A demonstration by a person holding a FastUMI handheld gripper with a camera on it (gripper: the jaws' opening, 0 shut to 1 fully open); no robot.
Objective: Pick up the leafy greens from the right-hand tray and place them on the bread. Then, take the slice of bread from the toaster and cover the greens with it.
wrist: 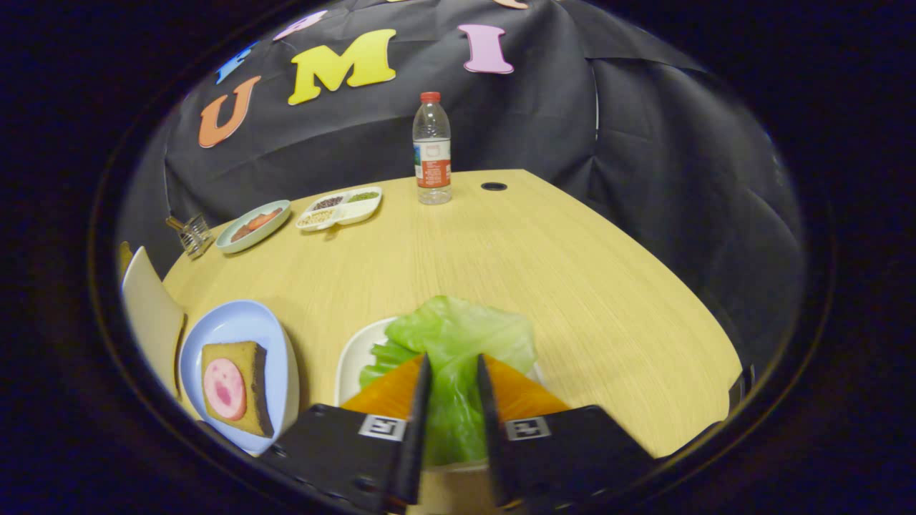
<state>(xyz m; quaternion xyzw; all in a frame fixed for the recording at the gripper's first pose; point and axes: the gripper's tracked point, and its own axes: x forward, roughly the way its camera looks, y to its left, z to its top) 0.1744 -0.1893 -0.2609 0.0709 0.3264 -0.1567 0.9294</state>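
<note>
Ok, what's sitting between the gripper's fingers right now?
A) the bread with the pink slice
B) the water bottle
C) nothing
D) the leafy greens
D: the leafy greens lie between the fingers of the gripper, over the white tray; the bread sits off to the side on the blue plate.

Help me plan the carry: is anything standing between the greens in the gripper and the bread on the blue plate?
Nothing visible blocks it. The gripper has the leafy greens between its fingers over the white tray; the bread lies alongside on the blue plate, with bare table between.
</note>
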